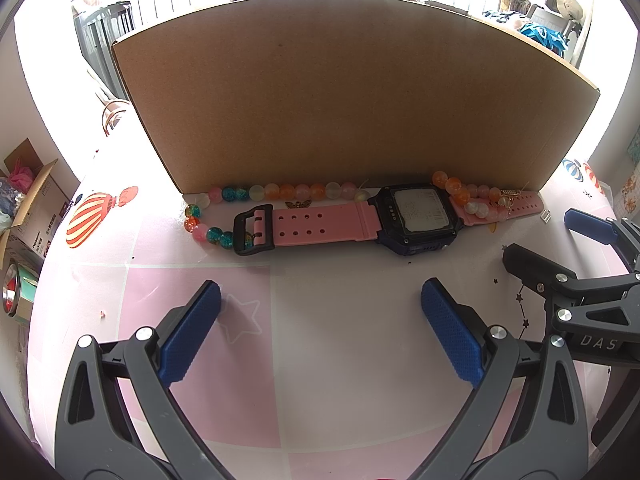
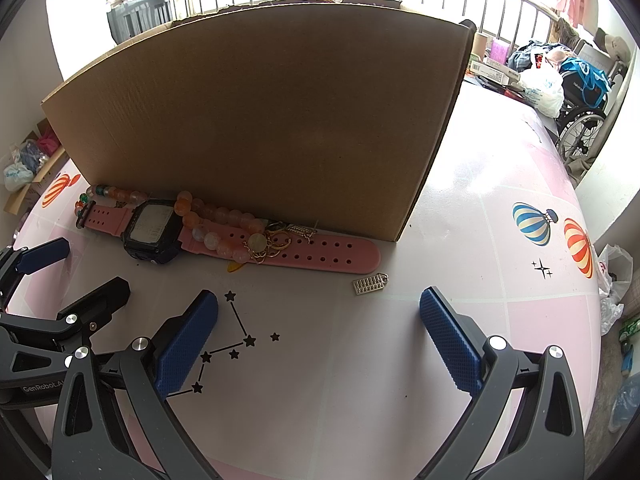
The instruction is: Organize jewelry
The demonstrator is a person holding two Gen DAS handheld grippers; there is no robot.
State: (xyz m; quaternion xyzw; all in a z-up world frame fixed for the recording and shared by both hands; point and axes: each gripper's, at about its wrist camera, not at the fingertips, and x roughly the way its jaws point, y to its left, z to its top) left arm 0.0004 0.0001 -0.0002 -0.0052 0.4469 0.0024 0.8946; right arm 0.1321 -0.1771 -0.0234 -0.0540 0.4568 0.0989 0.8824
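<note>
A pink-strapped digital watch (image 1: 416, 216) (image 2: 150, 230) lies flat on the pink table, along the foot of a cardboard box (image 1: 344, 96) (image 2: 264, 120). A string of coloured glass beads (image 1: 280, 191) (image 2: 224, 222) runs behind and over the watch strap. Gold-coloured trinkets (image 2: 272, 242) lie tangled on the strap's right half. A small silver abacus charm (image 2: 370, 284) sits alone in front of the strap's tip. My left gripper (image 1: 320, 324) is open and empty, short of the watch. My right gripper (image 2: 320, 332) is open and empty, just short of the charm.
The box wall blocks everything behind the jewelry. A tiny bronze winged charm (image 1: 298, 204) lies between beads and strap. Open cartons (image 1: 32, 216) stand off the table's left edge. A wheelchair (image 2: 580, 120) and bags are beyond the far right corner.
</note>
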